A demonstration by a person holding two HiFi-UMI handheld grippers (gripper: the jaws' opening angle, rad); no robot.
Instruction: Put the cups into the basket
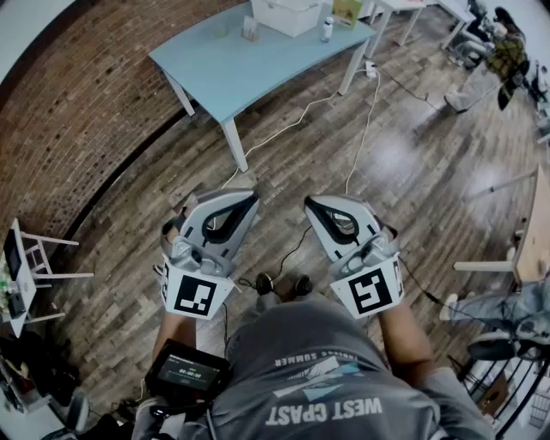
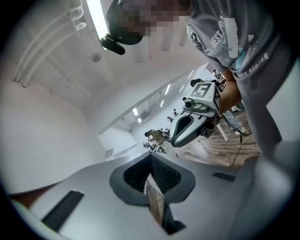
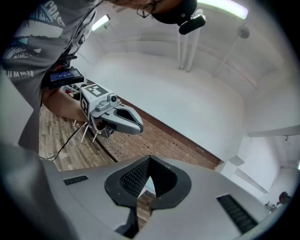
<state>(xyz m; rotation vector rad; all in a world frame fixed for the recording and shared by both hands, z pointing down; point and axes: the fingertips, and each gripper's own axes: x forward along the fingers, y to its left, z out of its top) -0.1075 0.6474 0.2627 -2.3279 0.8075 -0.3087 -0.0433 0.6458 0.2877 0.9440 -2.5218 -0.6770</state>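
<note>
Both grippers hang side by side in front of my body, above the wooden floor. In the head view my left gripper (image 1: 253,197) and right gripper (image 1: 310,204) point away from me, each shut with nothing between its jaws. The left gripper view shows its closed jaws and the right gripper (image 2: 193,123) beyond them. The right gripper view shows its jaws met and the left gripper (image 3: 116,115) beyond. Far ahead stands a light blue table (image 1: 249,73) bearing a white basket (image 1: 288,15) and small items (image 1: 250,28) too small to tell as cups.
White cables (image 1: 284,129) trail over the floor from the table toward me. A white stool (image 1: 39,258) stands at the left by the brick wall. A wooden desk edge (image 1: 537,232) is at the right, and a seated person (image 1: 494,60) at the far right.
</note>
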